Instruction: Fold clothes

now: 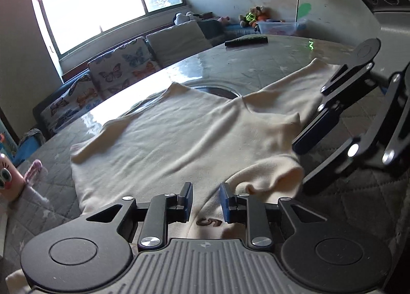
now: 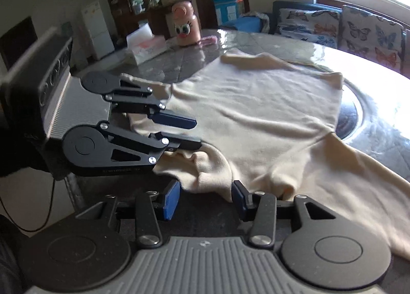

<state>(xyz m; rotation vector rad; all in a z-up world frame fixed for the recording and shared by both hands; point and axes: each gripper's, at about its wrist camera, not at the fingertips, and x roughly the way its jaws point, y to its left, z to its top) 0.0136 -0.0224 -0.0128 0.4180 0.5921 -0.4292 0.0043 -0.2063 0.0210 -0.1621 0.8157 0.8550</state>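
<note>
A cream long-sleeved top (image 1: 179,140) lies spread on the round table, its collar end toward me; it also shows in the right wrist view (image 2: 269,119). My left gripper (image 1: 206,200) is open, low over the collar with its brown label (image 1: 208,222). From the right wrist view the left gripper (image 2: 197,133) sits on the cloth's near left edge. My right gripper (image 2: 205,200) is open just off the bunched near edge (image 2: 205,173), nothing between the pads. In the left wrist view the right gripper (image 1: 299,163) is at the shirt's right shoulder.
The table (image 1: 256,58) carries a dark remote (image 1: 246,40) at the far side, a pink character bottle (image 2: 185,24) and a tissue box (image 2: 146,46). A dark round inset (image 2: 348,117) lies partly under the shirt. A butterfly-cushioned sofa (image 1: 118,71) stands beyond the table.
</note>
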